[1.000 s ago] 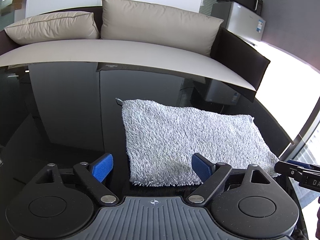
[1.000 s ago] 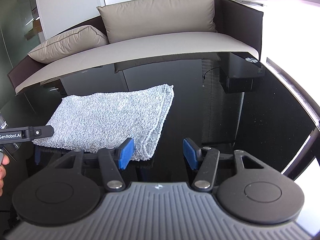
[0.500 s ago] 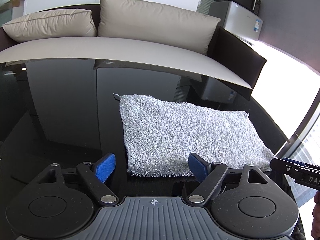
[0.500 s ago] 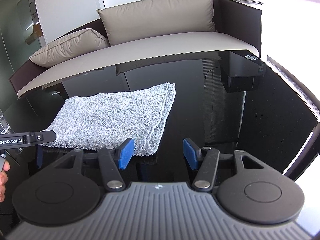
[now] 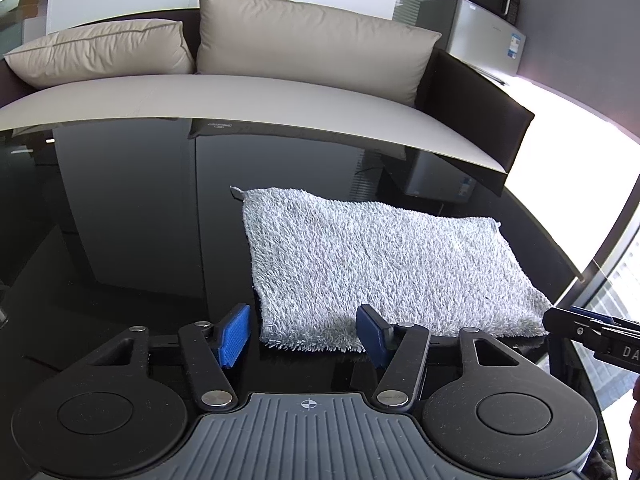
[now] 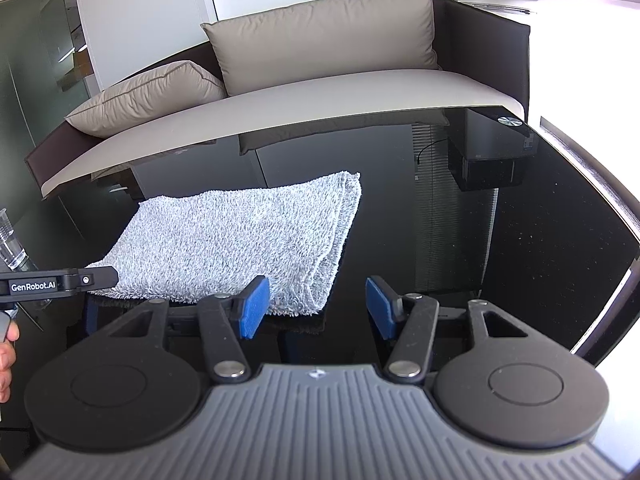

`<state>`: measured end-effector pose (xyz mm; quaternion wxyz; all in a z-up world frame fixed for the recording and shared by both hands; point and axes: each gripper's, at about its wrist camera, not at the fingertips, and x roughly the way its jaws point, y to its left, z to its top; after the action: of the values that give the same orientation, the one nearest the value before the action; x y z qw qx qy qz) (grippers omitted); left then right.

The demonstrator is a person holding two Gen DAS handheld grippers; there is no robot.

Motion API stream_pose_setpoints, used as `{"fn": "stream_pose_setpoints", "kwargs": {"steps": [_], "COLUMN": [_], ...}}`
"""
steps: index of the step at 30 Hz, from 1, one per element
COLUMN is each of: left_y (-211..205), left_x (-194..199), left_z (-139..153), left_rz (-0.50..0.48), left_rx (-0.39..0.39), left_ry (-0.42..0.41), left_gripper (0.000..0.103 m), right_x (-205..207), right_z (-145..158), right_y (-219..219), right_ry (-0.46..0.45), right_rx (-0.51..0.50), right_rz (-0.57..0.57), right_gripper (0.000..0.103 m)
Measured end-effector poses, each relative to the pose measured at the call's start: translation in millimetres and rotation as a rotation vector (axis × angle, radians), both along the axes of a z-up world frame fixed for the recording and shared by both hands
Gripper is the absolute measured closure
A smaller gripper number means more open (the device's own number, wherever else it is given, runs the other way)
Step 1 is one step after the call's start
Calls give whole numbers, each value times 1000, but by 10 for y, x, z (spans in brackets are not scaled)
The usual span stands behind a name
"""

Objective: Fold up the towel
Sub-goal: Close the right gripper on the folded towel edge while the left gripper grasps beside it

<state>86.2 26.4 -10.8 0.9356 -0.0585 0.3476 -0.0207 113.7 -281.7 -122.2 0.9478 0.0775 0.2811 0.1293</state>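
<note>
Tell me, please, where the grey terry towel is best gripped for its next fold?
Probably the two near corners of the grey terry towel: they lie flat on the glossy black table, just ahead of the open left gripper and right gripper. Come in low from the near edge.

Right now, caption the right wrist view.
Open right gripper near the folded grey terry towel on the glossy black table.

I'm in an office lounge — beige-cushioned sofa [image 5: 248,92], glossy black table [image 5: 120,220] (glass partitions [image 6: 36,52] behind), a printer [image 5: 486,36].
</note>
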Motion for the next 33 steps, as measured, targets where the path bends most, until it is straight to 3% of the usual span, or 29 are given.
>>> {"fn": "stream_pose_setpoints", "kwargs": {"steps": [2, 4, 10, 16, 19, 33], "left_y": [-1, -3, -5, 23, 13, -108], "left_x": [-3, 3, 12, 37, 42, 68], "left_z": [-1, 1, 6, 8, 10, 78], "left_rz": [2, 5, 4, -1, -6, -40], "left_rx": [5, 12, 16, 1, -4, 8], "left_ry": [-1, -2, 2, 11, 13, -12], "left_gripper": [58, 63, 76, 91, 94, 96], "right_x": [-1, 0, 31, 35, 33, 30], "right_z": [-4, -4, -23, -27, -30, -40], "right_y": [19, 37, 14, 20, 17, 6], "right_ry": [4, 11, 34, 35, 35, 33], "right_rx": [1, 4, 43, 38, 36, 27], "right_rz": [6, 16, 9, 9, 9, 9], "right_gripper": [48, 60, 77, 83, 84, 86]}}
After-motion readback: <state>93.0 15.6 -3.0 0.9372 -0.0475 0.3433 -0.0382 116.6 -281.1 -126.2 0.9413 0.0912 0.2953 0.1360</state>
